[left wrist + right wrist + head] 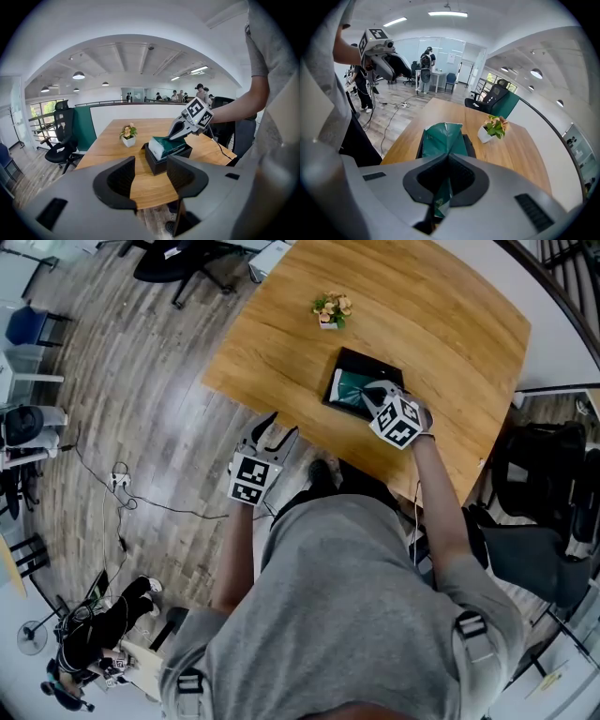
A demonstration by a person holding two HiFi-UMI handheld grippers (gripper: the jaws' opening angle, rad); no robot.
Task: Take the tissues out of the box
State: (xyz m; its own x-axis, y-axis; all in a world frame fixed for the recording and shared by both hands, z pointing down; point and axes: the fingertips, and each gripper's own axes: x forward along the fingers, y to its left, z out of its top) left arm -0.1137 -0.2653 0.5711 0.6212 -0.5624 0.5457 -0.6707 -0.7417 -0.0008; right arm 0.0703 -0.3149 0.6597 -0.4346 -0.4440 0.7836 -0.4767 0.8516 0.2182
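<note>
At black box (157, 167), tissue pack (440, 136) pinched in right tongs (447, 155), left tongs (150, 158) apart

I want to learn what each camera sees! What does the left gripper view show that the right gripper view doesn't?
Only the left gripper view: the right gripper from outside, pinching the green tissue pack, and the left gripper's own jaws apart with nothing between them. Only the right gripper view: the pack's wrapper clamped between the right jaws, and the left gripper up in the air. Both: the black box, the potted flowers and the wooden table.
</note>
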